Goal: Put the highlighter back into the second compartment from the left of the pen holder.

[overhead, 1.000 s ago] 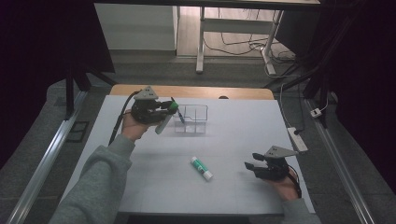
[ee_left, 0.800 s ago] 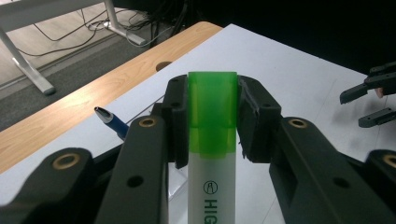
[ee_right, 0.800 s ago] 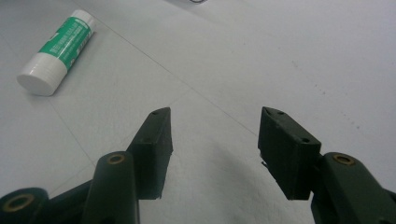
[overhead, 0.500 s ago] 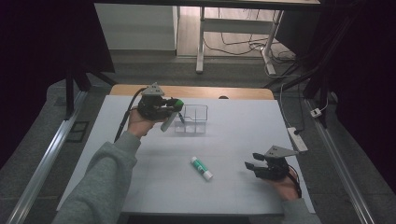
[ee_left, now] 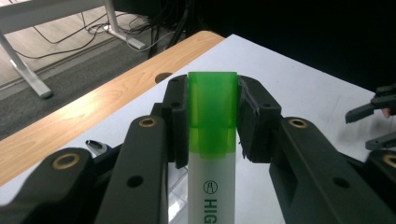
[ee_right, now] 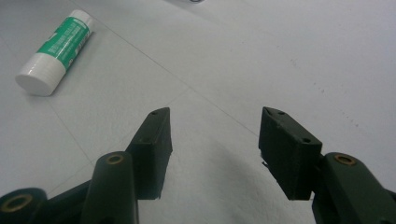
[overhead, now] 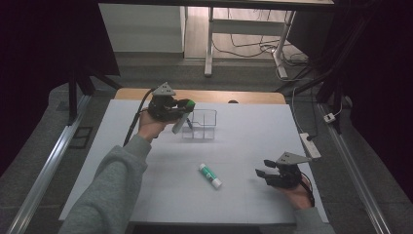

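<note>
Dark surroundings framed the white table (overhead: 146, 195), its far wooden edge showing beyond the mat. I had my left gripper (overhead: 171, 110) clamped on a highlighter (ee_left: 212, 140), both pads pressed against its green cap, and I held it tilted just beside a clear plastic organizer (overhead: 202, 124) at the far side of the table. My right gripper (ee_right: 212, 140) rested low near the right edge, jaws apart with nothing but bare table between them. Well apart from both, a green-and-white glue stick (overhead: 210, 175) lay on its side mid-table.
</note>
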`<state>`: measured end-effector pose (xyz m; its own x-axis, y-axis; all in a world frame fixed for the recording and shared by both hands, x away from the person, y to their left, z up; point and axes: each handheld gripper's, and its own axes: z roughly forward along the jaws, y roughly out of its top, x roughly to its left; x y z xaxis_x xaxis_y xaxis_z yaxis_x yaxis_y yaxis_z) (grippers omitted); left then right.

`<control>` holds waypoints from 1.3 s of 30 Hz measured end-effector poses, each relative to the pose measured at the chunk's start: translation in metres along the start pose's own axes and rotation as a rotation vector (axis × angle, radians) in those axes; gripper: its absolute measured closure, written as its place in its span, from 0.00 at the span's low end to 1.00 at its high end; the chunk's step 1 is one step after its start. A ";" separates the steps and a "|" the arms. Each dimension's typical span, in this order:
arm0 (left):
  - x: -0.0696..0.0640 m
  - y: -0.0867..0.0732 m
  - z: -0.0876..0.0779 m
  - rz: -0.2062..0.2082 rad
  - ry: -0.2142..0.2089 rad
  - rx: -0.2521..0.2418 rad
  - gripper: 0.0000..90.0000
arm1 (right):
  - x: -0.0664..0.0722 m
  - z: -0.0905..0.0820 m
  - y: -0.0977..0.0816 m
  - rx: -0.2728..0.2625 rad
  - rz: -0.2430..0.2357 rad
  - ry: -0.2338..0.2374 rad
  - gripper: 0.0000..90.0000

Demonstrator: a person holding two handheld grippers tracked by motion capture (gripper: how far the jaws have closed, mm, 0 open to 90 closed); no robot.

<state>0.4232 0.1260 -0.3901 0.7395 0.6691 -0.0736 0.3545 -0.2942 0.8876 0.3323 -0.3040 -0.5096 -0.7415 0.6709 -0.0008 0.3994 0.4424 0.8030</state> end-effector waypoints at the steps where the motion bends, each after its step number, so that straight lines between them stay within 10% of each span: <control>1: 0.000 0.001 0.001 0.003 0.005 0.002 0.73 | 0.000 0.000 0.000 0.000 0.001 0.000 0.48; 39: 0.000 0.028 0.040 -0.004 -0.002 -0.011 0.73 | 0.000 0.000 0.000 -0.003 0.002 -0.003 0.48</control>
<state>0.4561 0.0900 -0.3831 0.7394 0.6687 -0.0780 0.3513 -0.2843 0.8920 0.3321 -0.3036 -0.5092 -0.7388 0.6739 -0.0012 0.3994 0.4394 0.8046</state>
